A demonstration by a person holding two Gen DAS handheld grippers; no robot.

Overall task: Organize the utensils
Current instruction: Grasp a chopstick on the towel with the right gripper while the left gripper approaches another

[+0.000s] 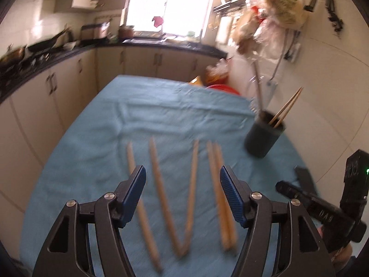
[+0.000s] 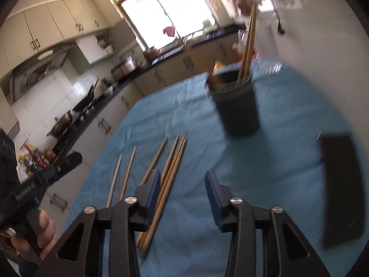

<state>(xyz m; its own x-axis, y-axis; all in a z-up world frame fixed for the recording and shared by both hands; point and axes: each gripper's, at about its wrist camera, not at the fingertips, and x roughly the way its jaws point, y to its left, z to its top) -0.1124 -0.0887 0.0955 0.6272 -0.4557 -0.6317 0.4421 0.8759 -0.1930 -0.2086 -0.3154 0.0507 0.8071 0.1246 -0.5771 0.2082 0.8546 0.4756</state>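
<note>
- Chopsticks (image 1: 161, 196) lie loose on the blue cloth (image 1: 92, 161), lower middle of the left wrist view: one single at the left, two meeting in a V, a tight pair at the right. I count five, though blur makes that shaky.
- Dark cup (image 1: 265, 136) stands at middle right of that view with two chopsticks already in it, leaning toward upper right. The right wrist view shows the same cup (image 2: 237, 106) at upper middle.
- My reading: task partly done. Two sticks are stowed, the loose ones still to go.
- Left tongs (image 1: 183, 194) are spread, nothing pinched. The V pair shows between the fingers; the single stick passes under the left finger, the tight pair runs along the right finger. I cannot tell if anything touches.
- Right tongs (image 2: 183, 198) also stand apart and empty. In that view the sticks (image 2: 170, 173) lie left of the gap, the nearest ones crossing behind the left finger; only bare cloth shows between the fingers.
- A flat black object (image 2: 341, 189) lies at the right edge, well apart from the sticks.
</note>
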